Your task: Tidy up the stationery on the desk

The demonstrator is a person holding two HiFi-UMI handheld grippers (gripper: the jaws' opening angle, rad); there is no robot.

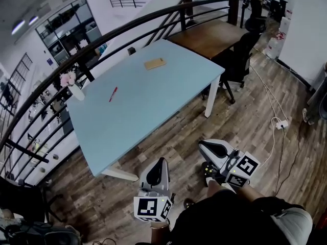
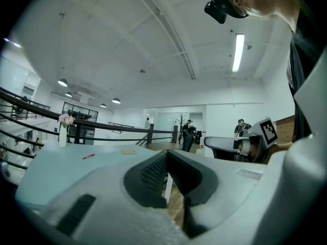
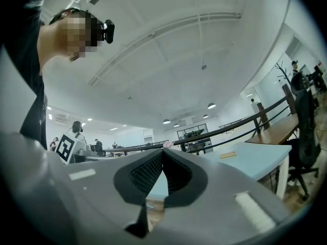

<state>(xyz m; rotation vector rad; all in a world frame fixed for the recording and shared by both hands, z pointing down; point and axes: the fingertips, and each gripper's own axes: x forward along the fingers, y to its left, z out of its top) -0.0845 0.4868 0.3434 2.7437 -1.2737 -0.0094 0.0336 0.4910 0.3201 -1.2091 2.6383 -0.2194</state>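
A red pen (image 1: 113, 94) and a tan notepad (image 1: 155, 63) lie on the light blue desk (image 1: 153, 111). Both grippers hang over the wooden floor, short of the desk's near edge. My left gripper (image 1: 163, 160) is shut with nothing in it, and my right gripper (image 1: 201, 143) is likewise shut and empty. In the left gripper view the closed tips (image 2: 167, 154) point towards the desk, where the pen (image 2: 89, 156) and notepad (image 2: 129, 151) show far off. The right gripper view has its closed tips (image 3: 162, 151) and the notepad (image 3: 228, 155) on the desk's right part.
A white vase with pink flowers (image 1: 72, 86) stands at the desk's left edge. A brown desk (image 1: 214, 34) and a black chair (image 1: 239, 55) stand beyond the blue one. A dark railing (image 1: 102, 40) runs behind. A power strip and cable (image 1: 281, 124) lie on the floor at right.
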